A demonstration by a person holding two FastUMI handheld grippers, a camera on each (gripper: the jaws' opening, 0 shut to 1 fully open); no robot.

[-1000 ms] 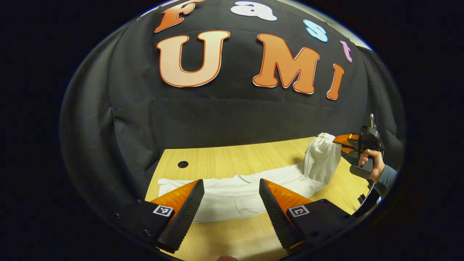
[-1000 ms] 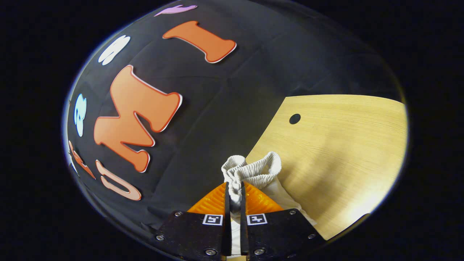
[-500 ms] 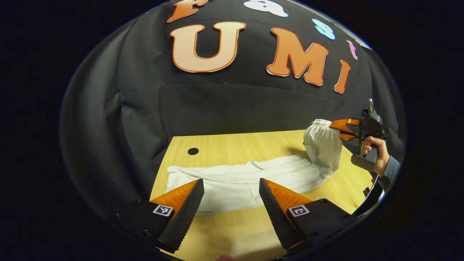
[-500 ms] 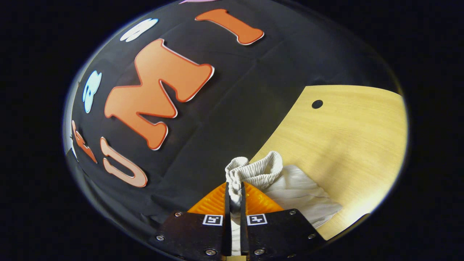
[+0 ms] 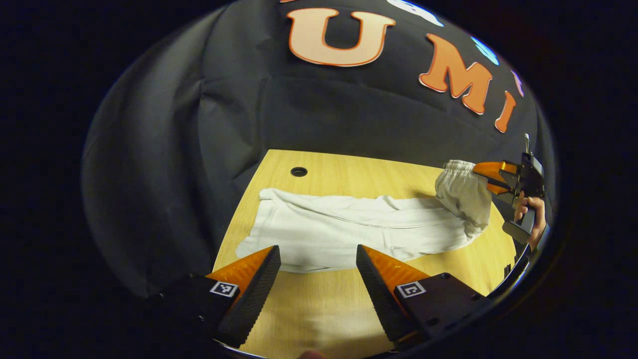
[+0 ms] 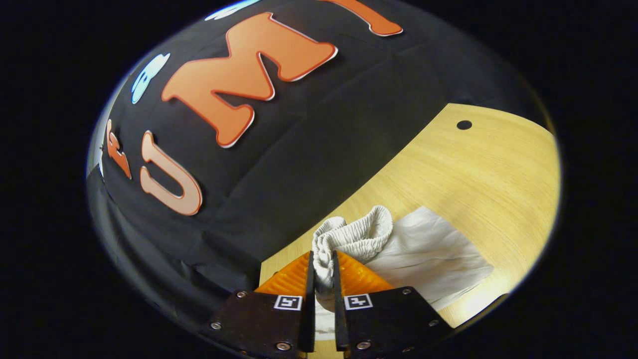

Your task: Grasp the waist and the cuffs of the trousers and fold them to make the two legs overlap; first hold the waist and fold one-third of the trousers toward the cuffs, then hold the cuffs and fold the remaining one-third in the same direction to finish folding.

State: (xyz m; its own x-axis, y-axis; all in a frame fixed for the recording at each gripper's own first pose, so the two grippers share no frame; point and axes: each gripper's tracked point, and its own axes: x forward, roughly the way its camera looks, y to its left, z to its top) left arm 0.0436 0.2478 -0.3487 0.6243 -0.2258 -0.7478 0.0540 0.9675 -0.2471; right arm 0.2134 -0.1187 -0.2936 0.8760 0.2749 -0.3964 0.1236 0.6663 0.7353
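My right gripper (image 6: 321, 262) clamps the waist (image 6: 356, 237), trousers (image 5: 349, 227) lying lengthwise along the bench (image 5: 319, 309); left gripper (image 5: 319, 262) spread, holding nothing.

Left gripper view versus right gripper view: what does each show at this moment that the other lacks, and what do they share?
Left gripper view alone: the left gripper, open above the table, the trousers' legs lying flat along it, and the hand holding the right gripper. Right gripper view alone: a close look at the elastic waist pinched between the right gripper's fingers. Both share the white trousers, the wooden table and its round hole.
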